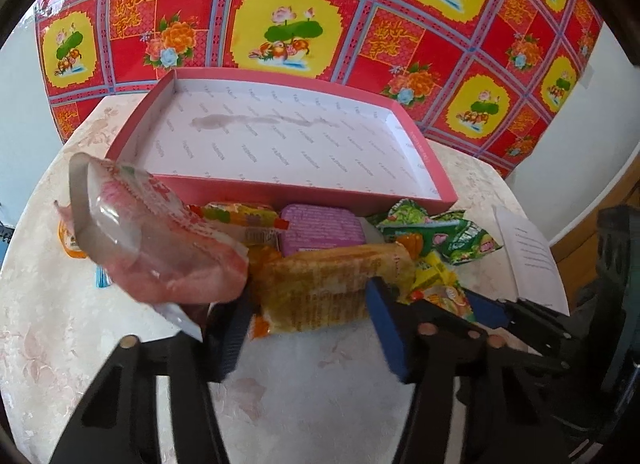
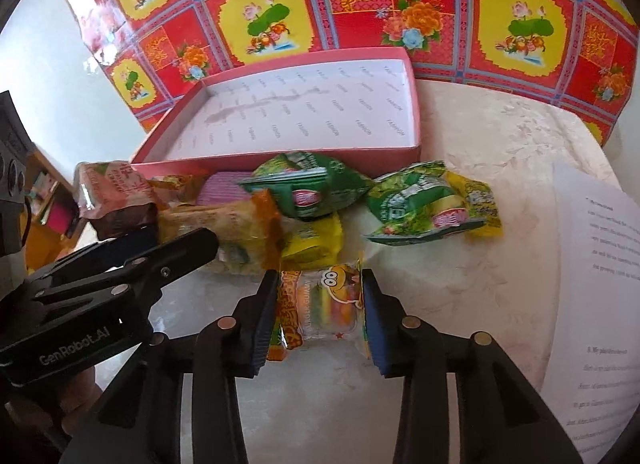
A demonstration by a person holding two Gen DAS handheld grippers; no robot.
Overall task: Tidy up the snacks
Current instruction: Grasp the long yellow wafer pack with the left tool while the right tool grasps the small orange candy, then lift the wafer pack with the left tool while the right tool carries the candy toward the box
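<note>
A shallow pink box (image 1: 320, 194) with a white printed floor stands on the table; it also shows in the right wrist view (image 2: 280, 152). Snack packets lie heaped in front of it. My left gripper (image 1: 308, 312) has its pads on both sides of an orange cracker pack (image 1: 332, 284). A pink packet (image 1: 160, 240) rests over the left finger. My right gripper (image 2: 320, 308) is shut on a burger gummy packet (image 2: 320, 304). Green packets (image 2: 424, 204), a purple tub (image 1: 320, 228) and yellow packets (image 2: 312, 240) lie between.
The round table (image 1: 300, 384) has a pale floral cloth. A printed paper sheet (image 2: 600, 304) lies at the right edge. A red and yellow patterned cloth (image 1: 288, 24) hangs behind the box. The left gripper's body (image 2: 100, 280) shows in the right wrist view.
</note>
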